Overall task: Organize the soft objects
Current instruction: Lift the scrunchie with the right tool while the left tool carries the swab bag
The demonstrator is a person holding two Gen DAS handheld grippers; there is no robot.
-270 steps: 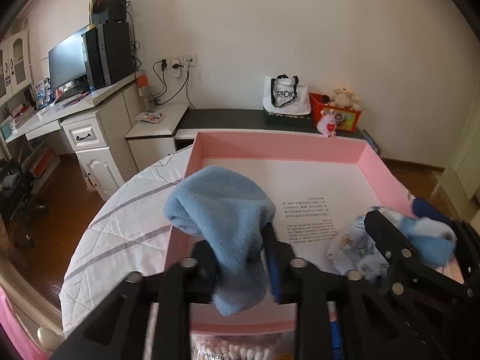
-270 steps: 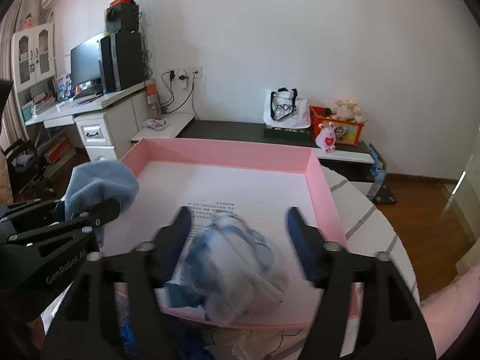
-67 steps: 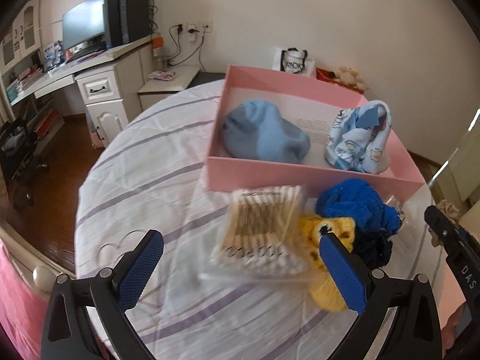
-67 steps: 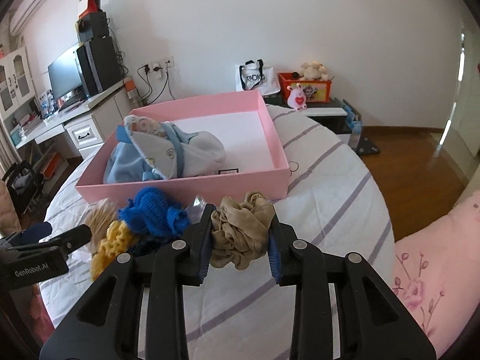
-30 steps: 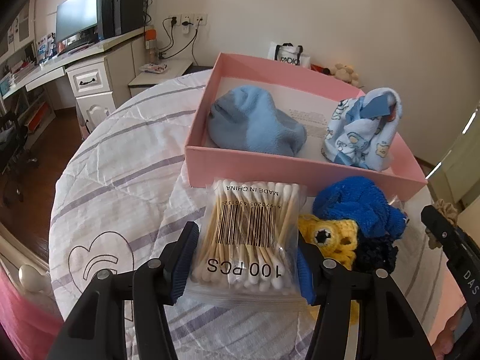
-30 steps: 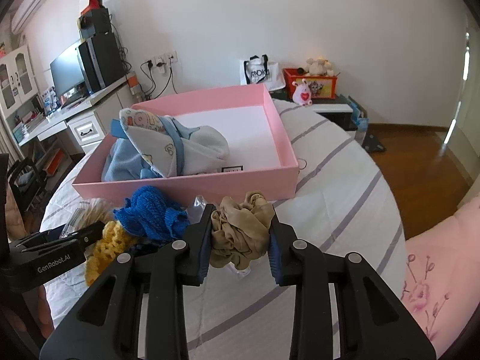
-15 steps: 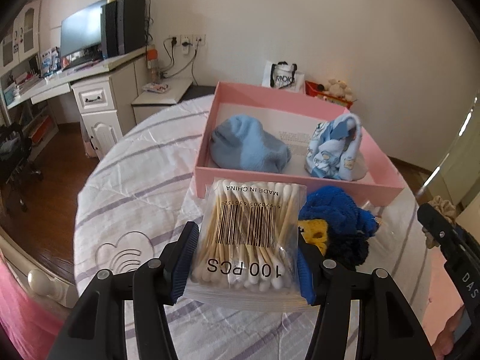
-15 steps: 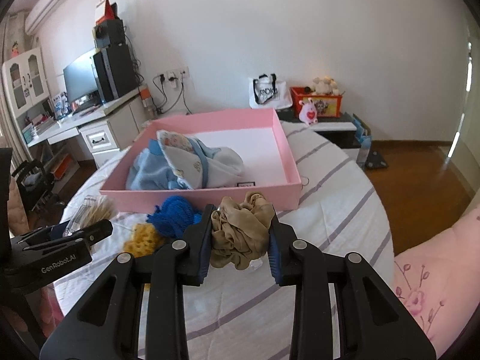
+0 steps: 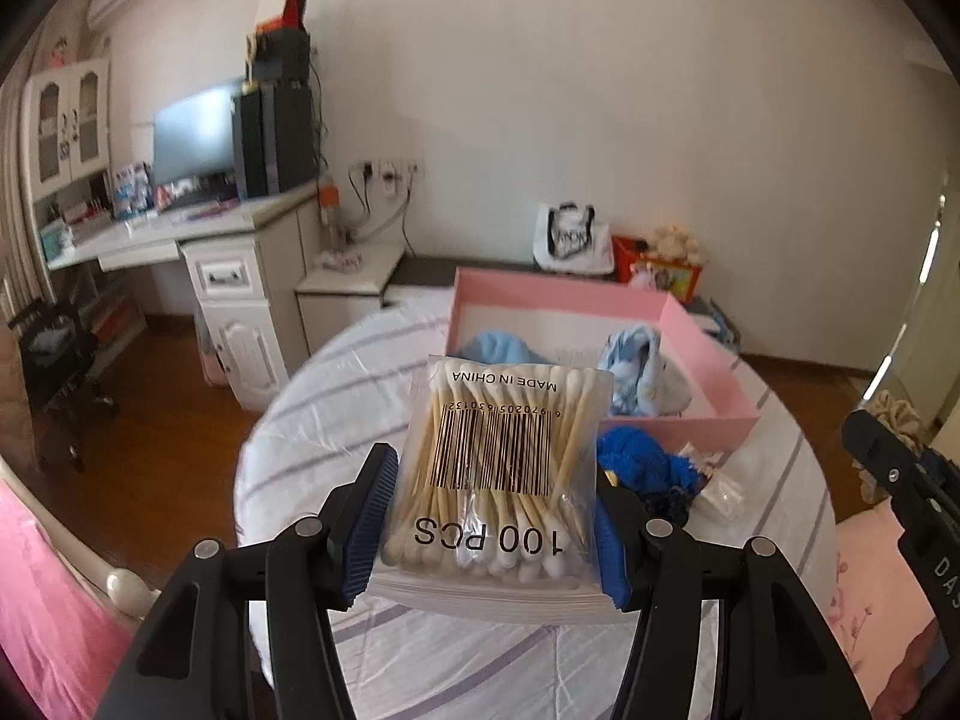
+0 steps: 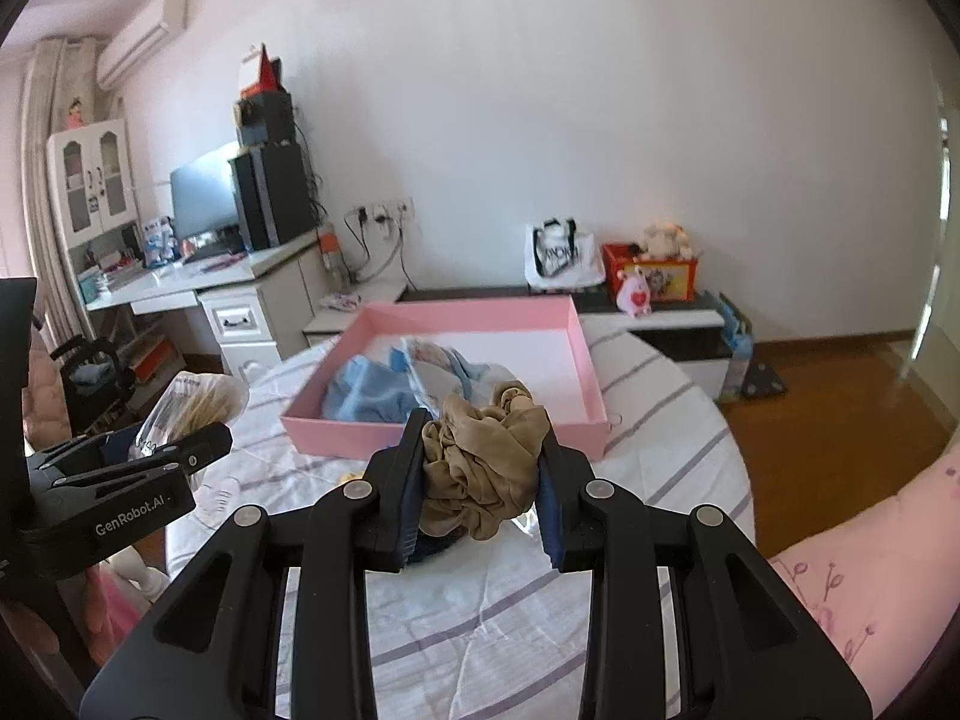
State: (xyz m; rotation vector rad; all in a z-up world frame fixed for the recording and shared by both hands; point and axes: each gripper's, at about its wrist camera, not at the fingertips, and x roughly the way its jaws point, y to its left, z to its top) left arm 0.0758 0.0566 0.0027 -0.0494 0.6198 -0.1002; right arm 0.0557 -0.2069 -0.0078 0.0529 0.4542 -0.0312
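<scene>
My left gripper (image 9: 489,516) is shut on a clear bag of cotton swabs (image 9: 501,480), lifted above the round table. In the right wrist view the same bag (image 10: 192,405) shows at the left. My right gripper (image 10: 480,492) is shut on a beige scrunchie (image 10: 483,465), also held above the table. A pink box (image 9: 708,336) (image 10: 444,438) lies at the table's far side, holding a light blue cloth (image 9: 495,348) (image 10: 366,390) and a patterned blue-and-white cloth (image 9: 639,372) (image 10: 435,366). A blue knitted piece (image 9: 639,462) lies in front of the box.
The round table (image 9: 312,408) has a white striped cover. A small clear packet (image 9: 723,492) lies near the blue knit. Behind stand a white desk with a monitor (image 9: 192,144), a low dark cabinet (image 10: 678,312) with a bag and toys, and pink bedding (image 10: 870,570) at the right.
Both grippers have risen and pulled back from the table with their loads, so the box and the table look smaller and lower. The grips are unchanged.
</scene>
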